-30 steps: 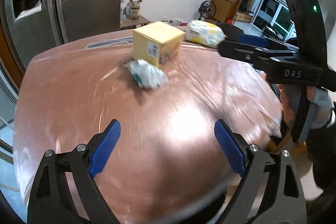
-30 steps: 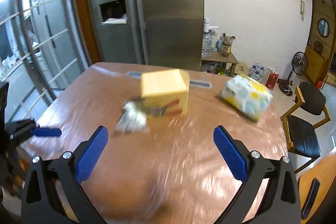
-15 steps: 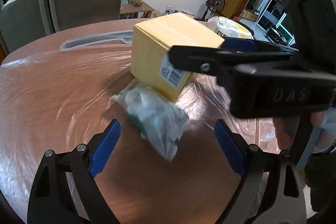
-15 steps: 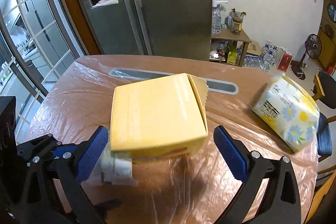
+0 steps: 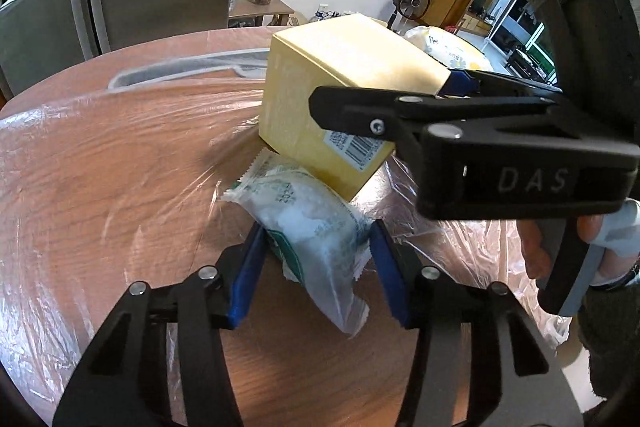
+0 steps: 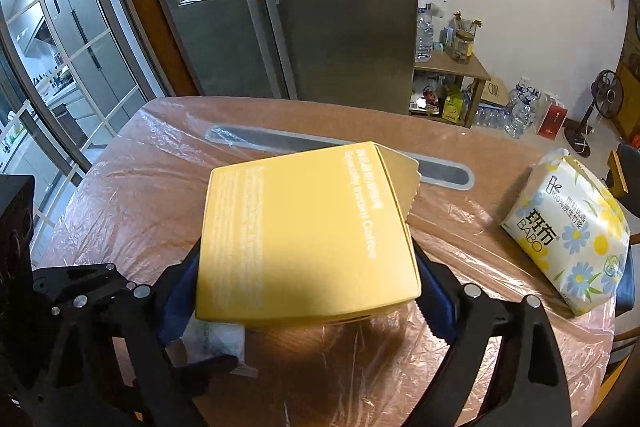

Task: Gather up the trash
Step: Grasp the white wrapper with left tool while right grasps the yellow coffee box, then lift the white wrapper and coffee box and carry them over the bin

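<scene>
A crumpled white-and-green wrapper (image 5: 312, 223) lies on the film-covered table (image 5: 100, 167), against the foot of a yellow carton (image 6: 304, 227). My left gripper (image 5: 316, 239) is closing, and its blue pads (image 5: 248, 267) touch both sides of the wrapper. My right gripper (image 6: 306, 279) straddles the yellow carton, closing too, with a pad against each side wall. In the left wrist view its near finger (image 5: 360, 111) crosses in front of the carton, with a person's hand (image 5: 592, 231) on the handle. From the right wrist view only a corner of the wrapper (image 6: 216, 343) shows under the carton.
A flowered tissue pack (image 6: 572, 231) lies at the table's right edge. A grey strip (image 6: 440, 171) runs under the film behind the carton. A steel fridge (image 6: 340, 7) stands beyond the table, a side table with bottles (image 6: 460, 67) to its right, and a chair (image 6: 624, 171) further right.
Both grippers came forward and down to the table. The left jaws closed from wide open onto the wrapper. The right jaws narrowed onto the carton's sides.
</scene>
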Tool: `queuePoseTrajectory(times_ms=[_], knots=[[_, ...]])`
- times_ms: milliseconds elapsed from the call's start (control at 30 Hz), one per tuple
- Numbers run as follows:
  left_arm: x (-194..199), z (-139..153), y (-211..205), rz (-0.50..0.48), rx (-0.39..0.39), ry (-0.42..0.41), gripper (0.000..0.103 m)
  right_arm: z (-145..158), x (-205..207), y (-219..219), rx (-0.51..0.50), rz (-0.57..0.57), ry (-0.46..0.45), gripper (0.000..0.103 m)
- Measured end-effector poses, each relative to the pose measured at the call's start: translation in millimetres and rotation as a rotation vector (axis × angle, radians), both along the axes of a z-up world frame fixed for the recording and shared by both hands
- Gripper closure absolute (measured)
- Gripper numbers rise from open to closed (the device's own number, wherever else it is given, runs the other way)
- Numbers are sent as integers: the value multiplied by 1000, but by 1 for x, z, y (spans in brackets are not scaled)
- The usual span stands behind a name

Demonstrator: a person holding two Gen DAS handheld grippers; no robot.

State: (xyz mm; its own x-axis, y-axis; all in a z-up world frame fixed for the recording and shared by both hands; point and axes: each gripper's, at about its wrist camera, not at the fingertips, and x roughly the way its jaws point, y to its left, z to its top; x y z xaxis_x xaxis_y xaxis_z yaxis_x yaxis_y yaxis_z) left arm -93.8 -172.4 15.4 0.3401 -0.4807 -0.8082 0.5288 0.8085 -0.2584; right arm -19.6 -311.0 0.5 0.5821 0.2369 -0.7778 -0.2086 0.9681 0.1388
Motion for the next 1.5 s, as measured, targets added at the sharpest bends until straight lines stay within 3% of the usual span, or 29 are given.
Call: queuePoseTrajectory(times_ms=[267,567,700,800,867,933,1067,1200,1300,1400,1500], knots=[[-11,6,14,-10,-40,17,70,8,-13,-18,92,-42,-15,14],[-20,13,22,-6,-81,11,78,17,-34,-22,86,-57,-46,14],[-23,12,26,-5,-87,19,88,16,-43,-20,83,-60,-49,14],[-25,11,28,-9,-103,24,88,15,-48,-21,81,-66,-43,14],[-27,12,29,-5,-84,9,80,15,-51,-21,79,-69,-44,14],[-25,12,29,21,-56,-3,29,16,-54,-21,77,-71,-46,14],[-18,14,24,25,-66,-18,27,17,-55,-21,81,-73,-49,14],[0,3,15,48,-49,18,27,14,-55,-21,81,-81,-46,14],[6,-2,12,63,-29,22,55,14,-57,-24,77,-90,-48,14],[6,0,13,44,-42,31,63,13,-60,-27,76,-99,-46,14],[0,3,15,40,-38,18,64,14,-66,-32,88,-106,-49,14]])
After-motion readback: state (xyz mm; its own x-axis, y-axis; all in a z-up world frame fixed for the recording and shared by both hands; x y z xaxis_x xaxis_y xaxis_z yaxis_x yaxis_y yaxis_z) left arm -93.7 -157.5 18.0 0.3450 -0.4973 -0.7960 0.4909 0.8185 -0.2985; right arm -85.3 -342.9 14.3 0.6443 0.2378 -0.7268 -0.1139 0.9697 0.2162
